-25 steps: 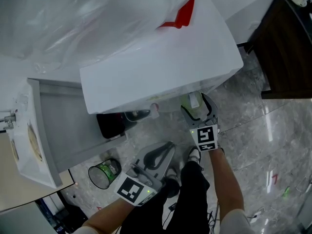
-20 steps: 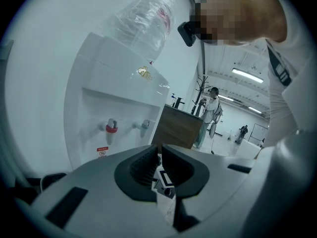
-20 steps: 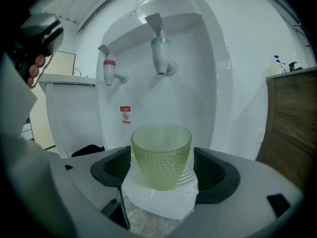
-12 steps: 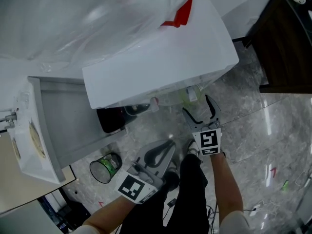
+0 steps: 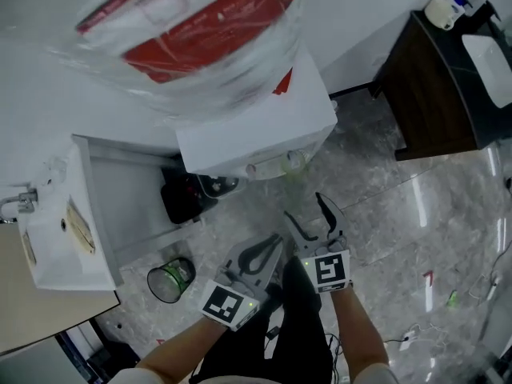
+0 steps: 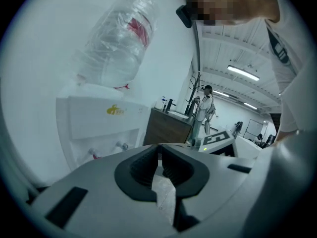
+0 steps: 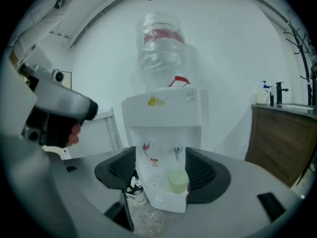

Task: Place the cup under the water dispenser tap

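A pale green cup stands on the drip tray of the white water dispenser, below its right-hand blue tap. From the head view the cup shows just under the dispenser's front edge. My right gripper hangs well back from it. In the right gripper view its jaws stand wide and are closing, with nothing between them. My left gripper is lower and to the left, shut and empty, and its pads meet in its own view.
A large water bottle sits on top of the dispenser. A dark wooden cabinet with a basin stands to the right. A grey and white unit and a small bin are at the left. A person stands far off.
Both grippers have risen and drawn back from the dispenser. The right gripper came away from the cup, which stays under the tap. The head view now takes in the bottle.
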The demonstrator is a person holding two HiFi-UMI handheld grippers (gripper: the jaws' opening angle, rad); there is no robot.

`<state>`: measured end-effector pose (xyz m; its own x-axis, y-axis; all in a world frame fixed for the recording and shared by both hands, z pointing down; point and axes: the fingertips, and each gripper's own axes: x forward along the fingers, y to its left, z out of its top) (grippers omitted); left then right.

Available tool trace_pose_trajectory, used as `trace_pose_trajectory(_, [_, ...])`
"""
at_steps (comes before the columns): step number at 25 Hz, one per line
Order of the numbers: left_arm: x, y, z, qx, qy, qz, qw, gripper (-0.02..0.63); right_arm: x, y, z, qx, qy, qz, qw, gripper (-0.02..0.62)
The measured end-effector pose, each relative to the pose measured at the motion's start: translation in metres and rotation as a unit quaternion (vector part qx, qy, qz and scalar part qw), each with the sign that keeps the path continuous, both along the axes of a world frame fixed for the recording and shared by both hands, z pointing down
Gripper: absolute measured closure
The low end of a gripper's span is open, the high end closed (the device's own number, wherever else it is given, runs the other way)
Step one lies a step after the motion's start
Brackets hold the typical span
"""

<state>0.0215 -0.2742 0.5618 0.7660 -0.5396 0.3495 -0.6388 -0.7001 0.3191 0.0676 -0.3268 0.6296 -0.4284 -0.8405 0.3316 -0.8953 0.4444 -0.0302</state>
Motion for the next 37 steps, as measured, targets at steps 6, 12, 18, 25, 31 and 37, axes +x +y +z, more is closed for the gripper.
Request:
trace_pose_trajectory(6, [-0.002, 0.015, -0.082, 0.024, -0.01, -0.003, 0.9996, 0.578, -0.002, 0.031, -0.127, 0.007, -0.027, 0.033, 0.999, 0.528])
trace_pose_trajectory(12, [-0.012, 0.05, -0.166, 0.022, 0.001, -0.01, 0.9997, 0.578, -0.014, 0.087, -0.234, -0.012, -0.048, 0.039, 0.998, 0.578])
trace_pose_trajectory(18, [-0.023, 0.089, -0.223, 0.031, 0.023, -0.02, 0.999, 0.578, -0.021, 0.133, -0.293, -0.008, -0.047, 0.036, 0.998, 0.579])
trace_pose_trajectory(25, [-0.043, 0.116, -0.253, 0.047, 0.033, -0.028, 0.9979, 0.578, -0.035, 0.159, -0.331, 0.008, -0.037, 0.035, 0.999, 0.58])
trace_pose_trajectory(31, [-0.053, 0.125, -0.268, 0.069, 0.039, -0.035, 0.9963, 0.58, -0.048, 0.174, -0.347, 0.022, -0.029, 0.029, 0.999, 0.58])
trace_pose_trajectory(37, [-0.055, 0.129, -0.271, 0.071, 0.036, -0.034, 0.9962, 0.58, -0.05, 0.176, -0.351, 0.023, -0.032, 0.029, 0.999, 0.58])
